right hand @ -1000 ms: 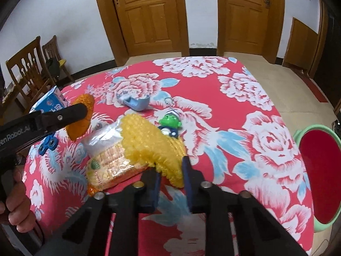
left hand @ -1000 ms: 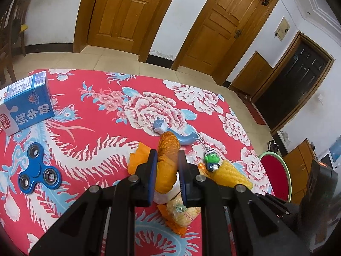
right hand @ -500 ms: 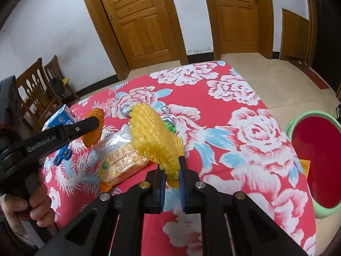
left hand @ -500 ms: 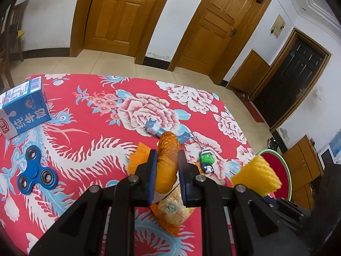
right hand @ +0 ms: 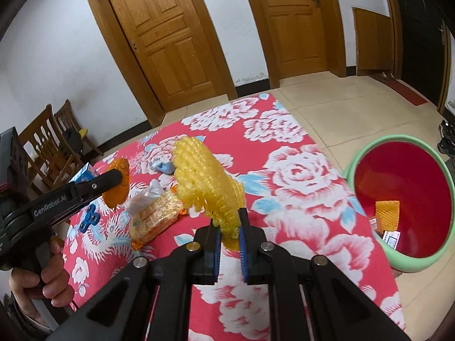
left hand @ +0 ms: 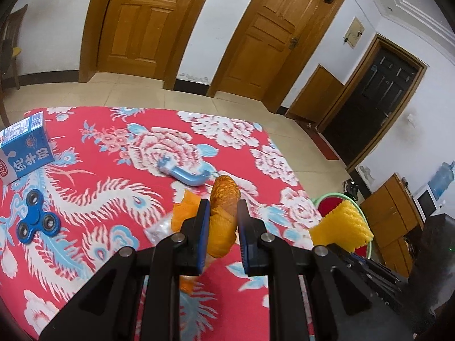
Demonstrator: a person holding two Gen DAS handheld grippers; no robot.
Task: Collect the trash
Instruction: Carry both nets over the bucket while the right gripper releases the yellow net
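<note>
Left wrist: left gripper [left hand: 221, 221] pinched on orange foam net [left hand: 223, 213], lifted above the red tablecloth [left hand: 113, 176]; milk carton [left hand: 24, 147], blue spinner [left hand: 38, 221], blue hook [left hand: 184, 174] lie on the cloth.
Right wrist: right gripper [right hand: 229, 228] clamped on yellow foam net [right hand: 204, 182], held up clear of the cloth; only this view looks inside the green-rimmed bin [right hand: 366, 156] beside the table: trash at the bottom; snack wrapper [right hand: 155, 217] on the cloth.

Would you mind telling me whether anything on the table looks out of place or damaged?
The snack packet lies crumpled and torn open on the tablecloth, its clear end splayed. Nothing has spilled; the milk carton stands upright.
</note>
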